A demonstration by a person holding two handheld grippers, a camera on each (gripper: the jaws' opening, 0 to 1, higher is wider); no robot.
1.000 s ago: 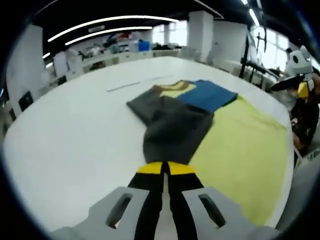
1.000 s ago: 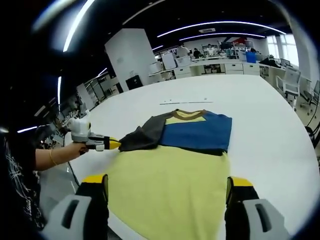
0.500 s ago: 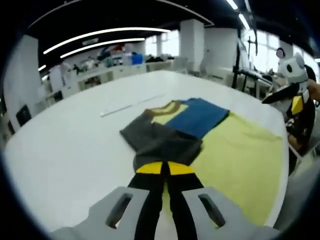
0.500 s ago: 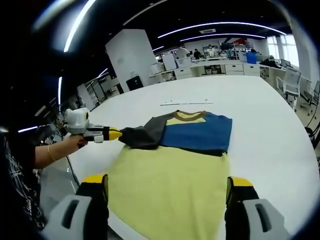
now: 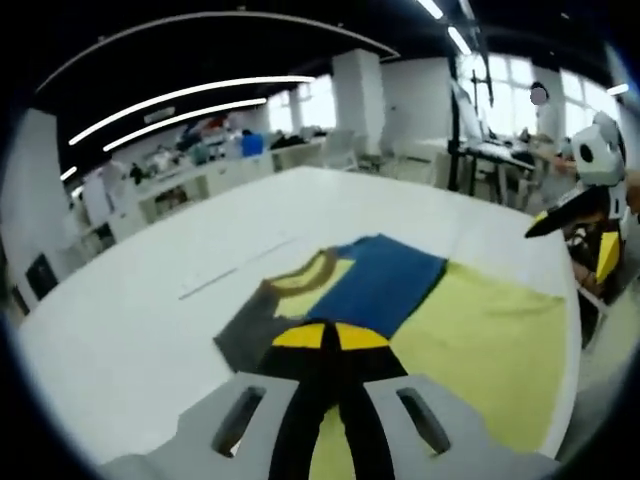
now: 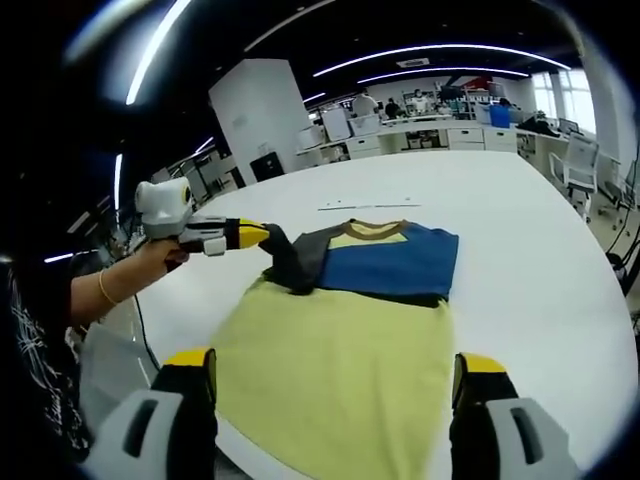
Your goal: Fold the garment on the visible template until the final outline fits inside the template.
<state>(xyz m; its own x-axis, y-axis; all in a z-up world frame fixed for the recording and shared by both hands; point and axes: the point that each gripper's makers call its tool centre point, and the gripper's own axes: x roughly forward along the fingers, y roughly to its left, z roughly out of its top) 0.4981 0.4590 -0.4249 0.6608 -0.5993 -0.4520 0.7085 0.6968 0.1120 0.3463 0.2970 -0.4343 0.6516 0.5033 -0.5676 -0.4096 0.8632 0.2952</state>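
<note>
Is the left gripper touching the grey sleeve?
Touching. In the right gripper view the left gripper has its yellow-tipped jaws shut on the grey sleeve, lifting it off the white table.

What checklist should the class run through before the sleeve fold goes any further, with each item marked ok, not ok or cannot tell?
1. Left gripper shut on the grey sleeve: ok.
2. Sleeve lifted off the white table: ok.
3. Right gripper open and holding nothing: ok.
4. Whole garment in sight in the right gripper view: ok.
5. Yellow hem resting fully on the table at the near edge: cannot tell.
6. Garment outline inside a template: cannot tell; no clear outline shows.
</note>
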